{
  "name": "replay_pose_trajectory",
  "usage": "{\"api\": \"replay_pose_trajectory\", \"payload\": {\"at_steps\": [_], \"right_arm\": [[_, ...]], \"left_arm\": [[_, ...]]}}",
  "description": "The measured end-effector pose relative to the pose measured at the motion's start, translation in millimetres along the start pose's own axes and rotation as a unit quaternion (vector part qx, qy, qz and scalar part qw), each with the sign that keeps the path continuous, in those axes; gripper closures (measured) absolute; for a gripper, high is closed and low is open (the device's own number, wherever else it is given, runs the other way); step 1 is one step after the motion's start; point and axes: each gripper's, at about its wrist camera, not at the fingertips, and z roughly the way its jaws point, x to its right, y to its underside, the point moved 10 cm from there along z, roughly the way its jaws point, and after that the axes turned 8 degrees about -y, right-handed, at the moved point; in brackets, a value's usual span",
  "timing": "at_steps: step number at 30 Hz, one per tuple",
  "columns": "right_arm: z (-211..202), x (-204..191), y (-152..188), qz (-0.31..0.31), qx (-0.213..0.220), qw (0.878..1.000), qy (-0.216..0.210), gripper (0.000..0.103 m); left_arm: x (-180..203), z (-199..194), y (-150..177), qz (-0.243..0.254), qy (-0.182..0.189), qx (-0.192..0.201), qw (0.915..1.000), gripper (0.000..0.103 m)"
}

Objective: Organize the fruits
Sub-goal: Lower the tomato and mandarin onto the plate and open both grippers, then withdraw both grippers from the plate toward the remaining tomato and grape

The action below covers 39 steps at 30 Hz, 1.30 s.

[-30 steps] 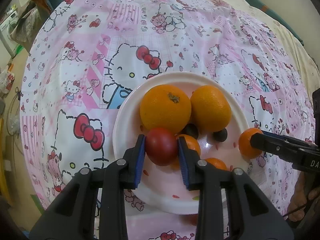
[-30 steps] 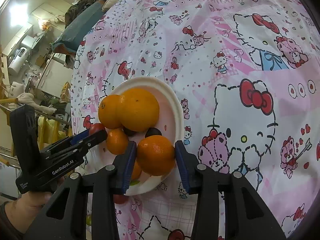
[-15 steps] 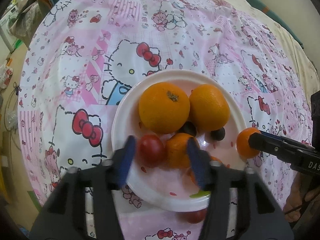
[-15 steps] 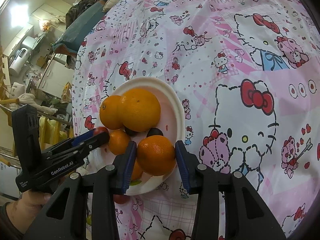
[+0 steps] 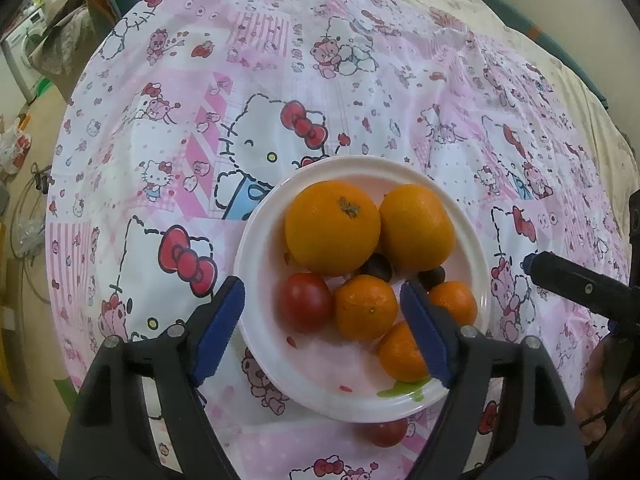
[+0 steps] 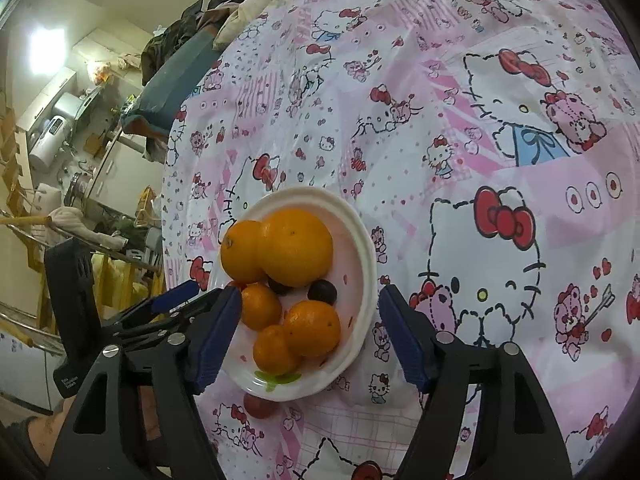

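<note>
A white plate on the Hello Kitty cloth holds two big oranges, three small mandarins, a red tomato and two dark plums. My left gripper is open and empty, its jaws either side of the tomato and a mandarin. My right gripper is open and empty, its jaws either side of the plate's near half. Another red tomato lies on the cloth just off the plate's near rim.
The patterned cloth covers a round table whose edge drops off at the left. Beyond it stand room clutter, a washing machine and shelves. The right gripper's finger shows in the left wrist view.
My left gripper opened and let the tomato go onto the plate. My right gripper opened and released its mandarin onto the plate. Both have drawn back slightly.
</note>
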Motion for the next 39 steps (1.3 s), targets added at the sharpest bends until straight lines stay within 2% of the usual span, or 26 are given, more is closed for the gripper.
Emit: {"api": "replay_pose_trajectory", "payload": {"at_steps": [2,5,11,16,25,39], "right_arm": [[-3.9,0.4,-2.8,-0.009,0.009,1.000,0.020,0.017],[-9.9,-7.7,-6.9,-0.022,0.018,0.999,0.020,0.015],[-21.3,-16.5,-8.8,-0.030,0.032,0.999,0.021,0.014],[-33.0,-24.6,-0.8,-0.034,0.039,0.998,0.020,0.014],[-54.7,-39.1,19.9,-0.036,0.046,0.998,0.019,0.014],[-69.1,-40.9,58.7,-0.018,0.046,0.999,0.015,0.013]], "left_arm": [[0.2,-2.8,-1.4,0.003,-0.003,0.007,1.0000,0.026],[-1.1,-9.7,-4.7,0.004,-0.011,0.022,0.9997,0.025],[-5.1,-29.2,-8.3,0.000,-0.019,0.051,0.9985,0.026],[-6.4,-44.1,-3.2,-0.006,-0.012,0.058,0.9982,0.026],[-11.1,-69.9,13.1,0.007,-0.020,0.072,0.9972,0.025],[-22.4,-91.7,58.9,-0.011,-0.011,0.049,0.9987,0.025]]}}
